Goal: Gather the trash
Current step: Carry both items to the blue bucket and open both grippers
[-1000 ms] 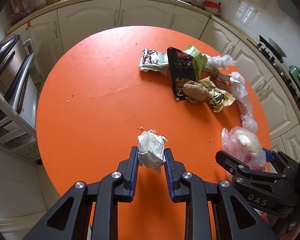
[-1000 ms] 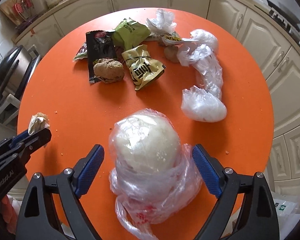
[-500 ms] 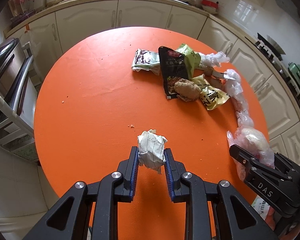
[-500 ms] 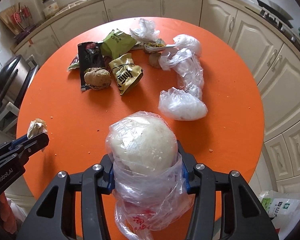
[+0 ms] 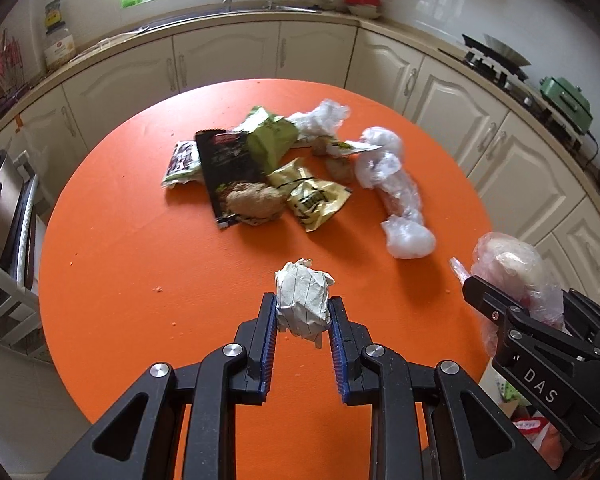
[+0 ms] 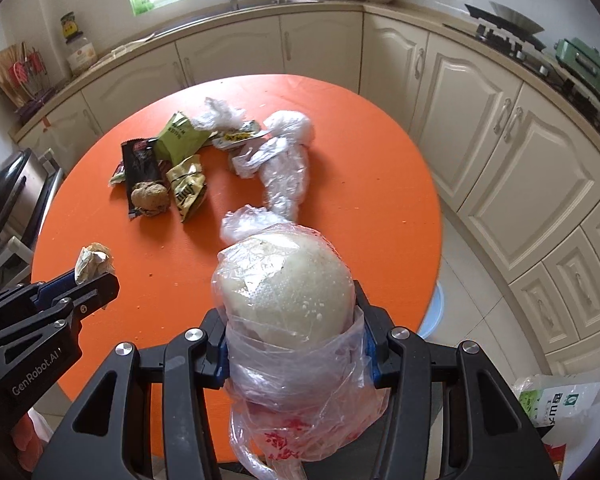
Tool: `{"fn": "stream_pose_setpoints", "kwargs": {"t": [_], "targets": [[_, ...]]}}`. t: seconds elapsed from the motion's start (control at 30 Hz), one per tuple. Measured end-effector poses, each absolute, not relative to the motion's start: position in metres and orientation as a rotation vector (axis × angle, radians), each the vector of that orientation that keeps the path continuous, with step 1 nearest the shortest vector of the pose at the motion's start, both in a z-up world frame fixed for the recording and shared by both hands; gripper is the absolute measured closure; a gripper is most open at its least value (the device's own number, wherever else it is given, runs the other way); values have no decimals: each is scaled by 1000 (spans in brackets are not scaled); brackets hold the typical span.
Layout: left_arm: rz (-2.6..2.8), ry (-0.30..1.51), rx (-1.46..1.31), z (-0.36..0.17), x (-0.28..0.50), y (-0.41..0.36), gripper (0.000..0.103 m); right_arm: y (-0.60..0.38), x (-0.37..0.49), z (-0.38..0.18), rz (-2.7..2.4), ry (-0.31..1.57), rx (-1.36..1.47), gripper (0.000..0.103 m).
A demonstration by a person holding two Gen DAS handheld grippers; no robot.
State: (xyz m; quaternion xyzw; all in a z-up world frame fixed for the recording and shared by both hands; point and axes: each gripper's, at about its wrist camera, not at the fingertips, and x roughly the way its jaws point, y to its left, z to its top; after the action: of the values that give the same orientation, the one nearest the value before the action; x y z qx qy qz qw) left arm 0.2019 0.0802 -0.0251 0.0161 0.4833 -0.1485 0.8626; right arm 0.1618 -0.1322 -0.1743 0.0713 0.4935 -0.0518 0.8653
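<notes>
1. Because each tool carried one piece of rubbish, the left gripper [image 5: 302, 314] had its jaws narrow and clamped on a crumpled paper wad [image 5: 303, 305], held clear above the orange table [image 5: 120, 280], presumably for carrying to a bin that no view showed.
2. Since nothing had gathered them yet, the snack wrappers [image 5: 236, 160], a brown lump [image 5: 254, 202] and a twisted clear plastic bag [image 5: 396, 196] lay in a loose heap toward the table's far side.
3. As its load was bulky, the right gripper [image 6: 294, 344] had its jaws about half spread after just closing, pressing both sides of a pale round bun in a plastic bag [image 6: 286, 284], lifted near the table's edge.
</notes>
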Motion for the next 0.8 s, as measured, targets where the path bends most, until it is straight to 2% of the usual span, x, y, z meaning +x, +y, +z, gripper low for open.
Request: {"fn": "stream_pose_setpoints", "kwargs": {"t": [0.4, 0.8], "targets": [[-473, 1003, 197, -27, 206, -65, 82, -247, 124, -163, -345, 962, 258, 54], [-538, 1030, 316, -61, 242, -202, 82, -349, 104, -184, -515, 958, 340, 54]]}}
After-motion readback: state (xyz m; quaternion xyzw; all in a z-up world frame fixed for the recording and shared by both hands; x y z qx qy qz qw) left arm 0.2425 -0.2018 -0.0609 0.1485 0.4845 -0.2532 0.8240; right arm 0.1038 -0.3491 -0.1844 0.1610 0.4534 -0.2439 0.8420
